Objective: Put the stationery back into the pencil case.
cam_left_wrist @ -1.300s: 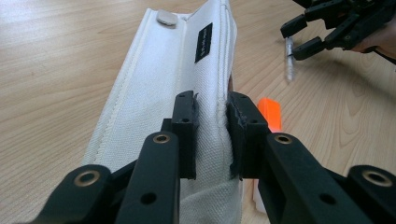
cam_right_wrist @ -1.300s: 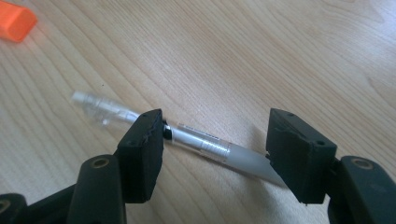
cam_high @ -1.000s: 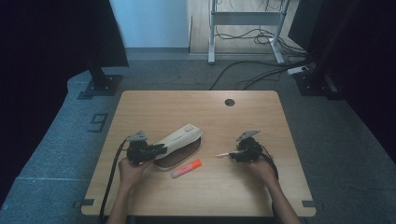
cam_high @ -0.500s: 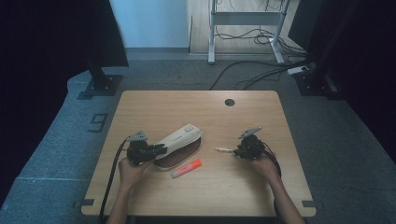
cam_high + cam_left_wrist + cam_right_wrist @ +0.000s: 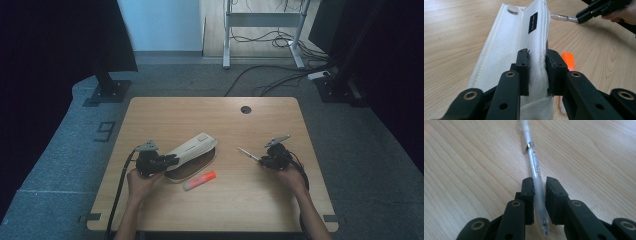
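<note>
Two grippers are held over a pale wooden table (image 5: 210, 210) with rounded corners, its grain running across in light streaks, and a round dark cable hole (image 5: 245, 109) is set near the far edge. The left gripper (image 5: 167, 160) is pinched on the raised flap of a cream fabric pencil case (image 5: 506, 45), whose body lies flat on the wood just ahead of the hand, a black label (image 5: 532, 19) being sewn near its fold. An orange highlighter (image 5: 199, 180) is laid on the bare wood just beside the case, on the near side. The right gripper (image 5: 261, 160) has just been closing its jaws on a clear pen (image 5: 534, 167), whose lower barrel is now squeezed between the pads while the rest of the pen points away over the table, well apart from the case. Grey carpet (image 5: 65, 150) is spread around the table, a dark "9" (image 5: 105, 131) being marked on it at the left. Black stands are planted at both far corners, and loose cables (image 5: 270, 75) are trailed beneath a white metal frame (image 5: 262, 20) against the back wall.
</note>
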The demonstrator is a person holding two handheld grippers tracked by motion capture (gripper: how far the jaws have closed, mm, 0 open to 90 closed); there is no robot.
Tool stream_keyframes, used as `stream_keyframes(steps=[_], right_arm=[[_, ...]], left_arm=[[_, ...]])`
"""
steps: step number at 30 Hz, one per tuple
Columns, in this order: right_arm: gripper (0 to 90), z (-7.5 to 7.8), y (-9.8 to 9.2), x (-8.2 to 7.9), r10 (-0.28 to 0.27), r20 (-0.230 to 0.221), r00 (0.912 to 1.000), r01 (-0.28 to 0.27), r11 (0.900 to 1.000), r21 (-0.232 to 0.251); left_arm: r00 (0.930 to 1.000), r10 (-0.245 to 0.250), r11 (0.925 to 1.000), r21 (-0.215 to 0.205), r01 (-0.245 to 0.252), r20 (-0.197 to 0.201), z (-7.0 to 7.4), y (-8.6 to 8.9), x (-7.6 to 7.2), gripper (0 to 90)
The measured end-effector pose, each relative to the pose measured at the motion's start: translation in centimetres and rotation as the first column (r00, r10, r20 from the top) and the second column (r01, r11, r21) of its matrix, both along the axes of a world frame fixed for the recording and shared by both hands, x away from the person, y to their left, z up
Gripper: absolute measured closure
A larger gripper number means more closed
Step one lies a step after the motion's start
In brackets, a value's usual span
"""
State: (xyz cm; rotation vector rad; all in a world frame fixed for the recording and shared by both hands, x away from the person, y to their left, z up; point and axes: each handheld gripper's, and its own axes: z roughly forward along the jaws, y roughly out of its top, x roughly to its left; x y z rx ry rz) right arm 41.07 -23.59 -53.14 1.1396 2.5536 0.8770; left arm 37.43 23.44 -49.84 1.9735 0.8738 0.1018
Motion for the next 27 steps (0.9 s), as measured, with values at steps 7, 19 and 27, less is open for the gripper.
stream_keyframes(steps=[7,19,27], right_arm=[[78.2,0.0,-0.3,-0.3,-0.011,-0.017,0.9998,0.011,1.000,0.017],[78.6,0.4,0.2,-1.0,-0.018,-0.010,0.9998,0.019,1.000,0.020],[78.7,1.7,0.7,-1.7,-0.008,0.015,0.9999,0.007,0.999,0.045]], left_arm=[[1.0000,0.001,1.0000,-0.002,-0.001,-0.001,0.0,0.0,0.0,73.8],[1.0000,0.003,1.0000,-0.007,-0.003,0.007,0.1,0.1,0.0,74.2],[0.9999,0.008,1.0000,-0.003,-0.008,0.010,0.1,0.1,0.0,74.4]])
